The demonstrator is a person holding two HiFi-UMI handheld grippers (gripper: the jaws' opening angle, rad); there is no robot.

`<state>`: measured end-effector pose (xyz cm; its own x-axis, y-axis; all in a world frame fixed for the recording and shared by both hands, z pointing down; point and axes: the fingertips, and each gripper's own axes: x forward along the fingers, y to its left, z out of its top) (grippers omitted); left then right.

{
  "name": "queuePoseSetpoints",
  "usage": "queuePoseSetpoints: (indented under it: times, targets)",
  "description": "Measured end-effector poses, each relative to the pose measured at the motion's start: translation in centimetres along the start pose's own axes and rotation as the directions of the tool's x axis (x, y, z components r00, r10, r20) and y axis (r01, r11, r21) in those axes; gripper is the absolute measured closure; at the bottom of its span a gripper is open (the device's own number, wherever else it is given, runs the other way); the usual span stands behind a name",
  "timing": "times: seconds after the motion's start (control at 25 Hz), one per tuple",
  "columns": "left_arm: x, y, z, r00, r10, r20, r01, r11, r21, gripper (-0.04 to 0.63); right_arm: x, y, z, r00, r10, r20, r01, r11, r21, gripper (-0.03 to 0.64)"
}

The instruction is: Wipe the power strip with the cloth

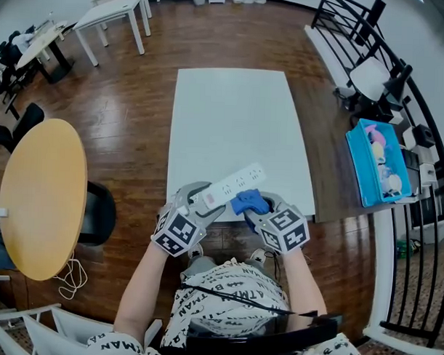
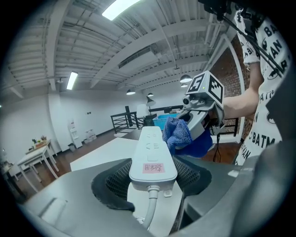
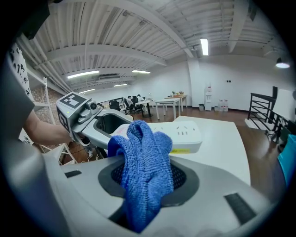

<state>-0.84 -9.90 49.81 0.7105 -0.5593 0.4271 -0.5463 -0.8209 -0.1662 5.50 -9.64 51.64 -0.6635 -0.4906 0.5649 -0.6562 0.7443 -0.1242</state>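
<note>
A white power strip (image 1: 229, 188) is held in the air over the near edge of the white table (image 1: 238, 123). My left gripper (image 1: 199, 203) is shut on its cable end; in the left gripper view the power strip (image 2: 151, 155) sits between the dark pads with a pink label up. A blue cloth (image 1: 249, 202) is bunched in my right gripper (image 1: 256, 211), which is shut on it. The cloth (image 3: 145, 171) fills that gripper's jaws and rests against the side of the power strip (image 3: 178, 134). From the left gripper's side the cloth (image 2: 178, 132) touches the strip's right edge.
A round wooden table (image 1: 41, 196) stands at the left with a dark chair (image 1: 98, 214) beside it. A blue bin (image 1: 379, 162) sits on a bench at the right by a black railing (image 1: 421, 100). More white tables (image 1: 111, 16) stand far back.
</note>
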Motion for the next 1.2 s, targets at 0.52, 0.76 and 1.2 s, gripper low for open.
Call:
queuePoseSetpoints:
  times: [0.52, 0.76, 1.2]
  targets:
    - [-2.4, -1.2, -0.3, 0.999, -0.041, 0.006, 0.041, 0.999, 0.036, 0.316, -3.7, -7.8, -1.0, 0.984, -0.175, -0.040, 0.175, 0.985, 0.001, 0.474]
    - [-2.4, -3.9, -0.3, 0.993, -0.112, -0.032, 0.115, 0.984, 0.133, 0.316, -4.4, -9.4, 0.5, 0.979, -0.201, -0.012, 0.201, 0.979, 0.006, 0.474]
    - [-2.6, -2.4, 0.0, 0.997, -0.077, -0.024, 0.080, 0.987, 0.141, 0.316, -3.4, -7.4, -0.2, 0.988, -0.131, -0.086, 0.121, 0.987, -0.107, 0.474]
